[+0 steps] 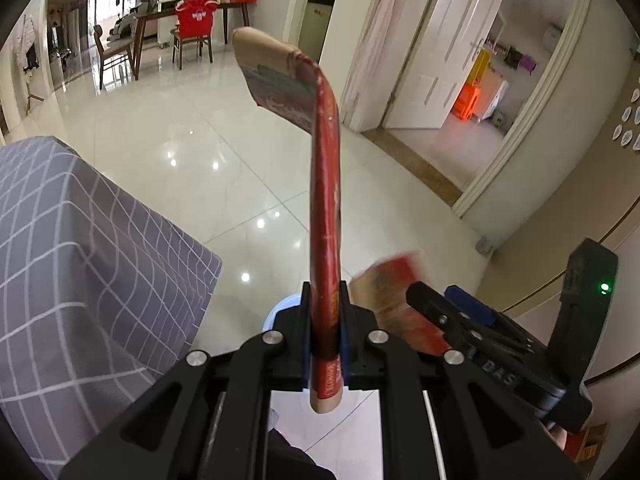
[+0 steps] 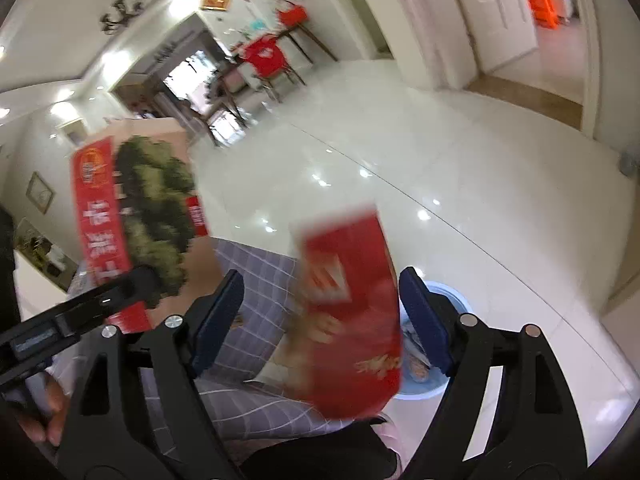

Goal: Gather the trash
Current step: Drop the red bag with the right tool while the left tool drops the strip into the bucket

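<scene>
Red printed cardboard, flattened to a thin sheet, stands edge-on between the pads of the left gripper [image 1: 325, 336]. This flattened carton [image 1: 326, 216] is clamped: both blue pads press its 2 faces, and the black linkage arms with round silver rivets sit close together. Far end of the carton bends over to the left, showing a bare kraft-brown flap. In the right wrist view its broad face shows a red band with white print and a dark green leafy picture.

Right gripper [image 2: 320, 320]: jaws apart, wide gap between the 2 blue padded fingers [image 2: 218, 316]. A second piece, a red snack box [image 2: 356, 320], sits in that gap, motion-blurred. It lies close to the right-hand pad; the left-hand pad stands clear of it. Cannot tell if the near pad touches it. Glossy red face with white and yellow print; brown cardboard shows at its edge in the left wrist view.

Below the box: a round pale-blue bin [image 2: 436, 364], smooth plastic rim, with some wrappers inside, standing on the floor [image 1: 192, 148]. Floor is large glossy white tile with bright lamp reflections.

Desk [image 1: 76, 248] is covered in grey cloth with a thin white grid, draped over a squared corner and hanging in soft folds. It stands just beside the bin.

A hand [image 2: 44, 408] grips the left gripper's handle at the lower left of the right wrist view.
</scene>
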A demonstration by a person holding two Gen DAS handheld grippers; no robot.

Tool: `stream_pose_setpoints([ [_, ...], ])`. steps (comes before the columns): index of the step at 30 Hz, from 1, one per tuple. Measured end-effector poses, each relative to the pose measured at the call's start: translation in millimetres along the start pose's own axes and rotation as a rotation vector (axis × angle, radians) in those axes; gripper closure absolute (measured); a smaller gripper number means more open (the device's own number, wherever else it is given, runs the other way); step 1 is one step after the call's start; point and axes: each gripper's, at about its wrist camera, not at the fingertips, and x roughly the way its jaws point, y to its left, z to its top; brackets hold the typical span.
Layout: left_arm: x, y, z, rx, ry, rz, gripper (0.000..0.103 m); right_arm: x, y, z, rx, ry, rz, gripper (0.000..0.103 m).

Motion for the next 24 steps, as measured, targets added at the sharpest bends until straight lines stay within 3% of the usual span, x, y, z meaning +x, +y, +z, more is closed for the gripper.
stream_pose_setpoints([
  [11, 28, 1, -13, 0.013, 0.069, -0.011, 0.092, -11, 1, 6, 0.022, -0.021, 0.017, 0.024],
  [24, 41, -17, -7, 0.047, 0.097, -0.032, 0.092, -28, -3, 8, 0.05, -0.065, 0.028, 0.024],
])
